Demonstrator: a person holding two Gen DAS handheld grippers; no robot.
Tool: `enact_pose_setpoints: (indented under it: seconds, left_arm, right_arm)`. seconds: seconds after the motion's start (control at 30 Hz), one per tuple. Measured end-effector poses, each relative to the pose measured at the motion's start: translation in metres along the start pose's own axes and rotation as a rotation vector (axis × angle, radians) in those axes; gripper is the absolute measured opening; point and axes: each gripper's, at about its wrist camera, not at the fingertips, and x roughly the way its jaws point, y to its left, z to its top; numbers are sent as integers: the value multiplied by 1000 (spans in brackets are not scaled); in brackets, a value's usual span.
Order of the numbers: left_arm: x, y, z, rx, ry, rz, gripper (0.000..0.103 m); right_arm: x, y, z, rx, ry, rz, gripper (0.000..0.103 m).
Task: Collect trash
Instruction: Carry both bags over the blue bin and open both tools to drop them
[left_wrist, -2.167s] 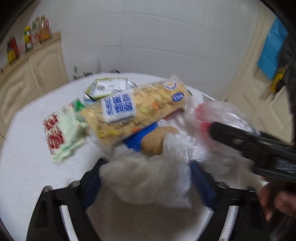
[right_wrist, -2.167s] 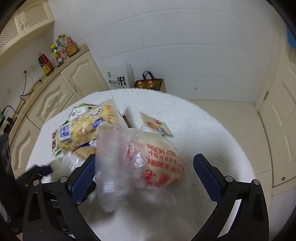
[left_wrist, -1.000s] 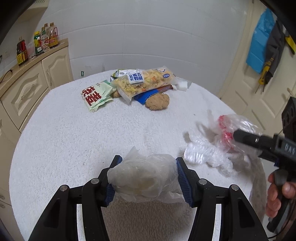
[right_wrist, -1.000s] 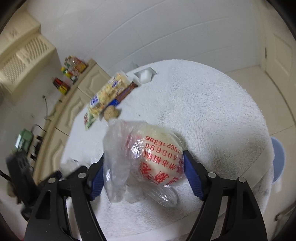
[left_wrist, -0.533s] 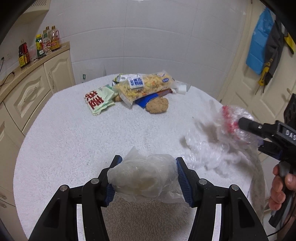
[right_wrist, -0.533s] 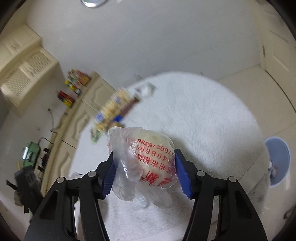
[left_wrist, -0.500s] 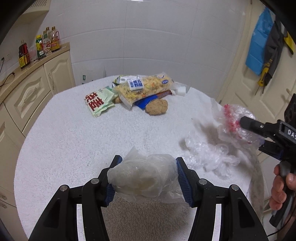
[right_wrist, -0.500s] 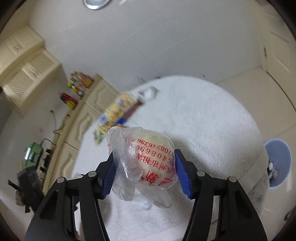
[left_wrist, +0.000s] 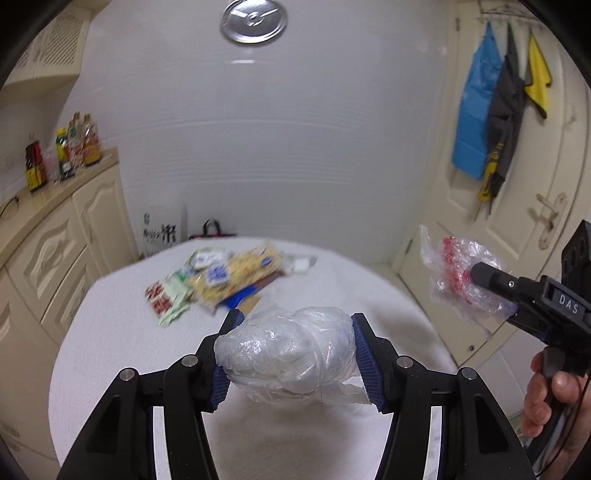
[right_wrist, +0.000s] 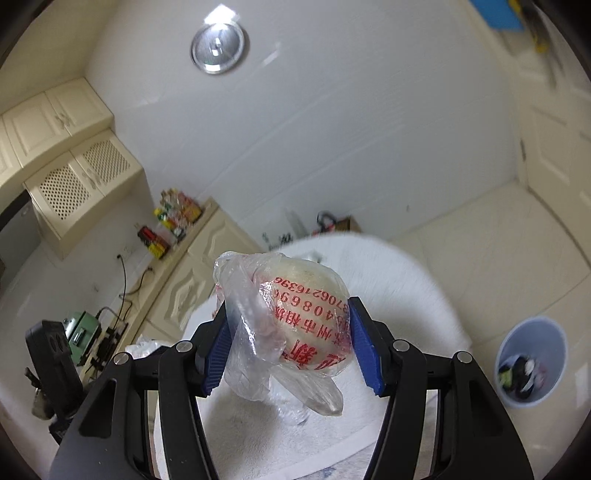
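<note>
Now two grippers each clamp one bag: left gripper a clear plastic bag, right gripper a red-printed bag; one blue bin stands on the floor.

Your left gripper is clamped on a crumpled clear plastic bag; both blue-padded fingers press its sides, and it hangs clear above the white bench. At the bench's far side lies a blurred heap of snack packets: a yellow one on top, a green-and-red one at its left edge, something blue beneath. To the right your right gripper reaches in from the frame edge, its tip buried in a clear bag with red print, held in the air off the bench edge. Your hand wraps its handle. Bottles stand on the cream cabinet, far left.
</note>
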Motion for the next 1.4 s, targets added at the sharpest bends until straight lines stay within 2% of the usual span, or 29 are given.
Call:
enact_pose_setpoints:
  seconds: [0.17, 0.33, 0.47, 0.57, 0.7, 0.87, 1.0, 1.17, 1.2, 1.3, 1.37, 1.4]
  left_arm:
    - [-7, -57, 21, 59, -64, -83, 54]
    - [3, -123, 34, 130, -93, -189, 54]
    - [27, -166, 40, 158, -80, -258, 54]
    - [51, -201, 37, 185, -38, -310, 54]
    - [93, -246, 21, 242, 53, -359, 54]
    - [156, -295, -11, 302, 219, -390, 54]
    - [199, -324, -40, 333, 338, -389, 54]
    - [253, -338, -70, 336, 461, -351, 54]
    - [263, -341, -68, 342, 478, -342, 54]
    - [288, -346, -66, 360, 522, -318, 58]
    - [303, -357, -66, 387, 548, -298, 73]
    - [308, -362, -66, 409, 563, -287, 83]
  right_arm:
    - [-56, -6, 24, -37, -132, -62, 60]
    - [-115, -26, 44, -47, -264, -180, 60]
    - [-150, -57, 53, -25, -326, -302, 60]
    - [-167, -87, 53, 12, -347, -391, 60]
    - [-174, -136, 45, 82, -328, -489, 60]
    - [-151, -217, 22, 216, -228, -565, 60]
    - [-128, -263, 4, 301, -158, -588, 60]
    - [-99, -309, -13, 400, -87, -579, 60]
    - [-95, -314, -15, 415, -78, -579, 60]
    - [-82, -331, -21, 466, -54, -568, 62]
    - [-73, -343, -22, 501, -28, -562, 65]
    - [-70, -345, -22, 519, -18, -560, 68]
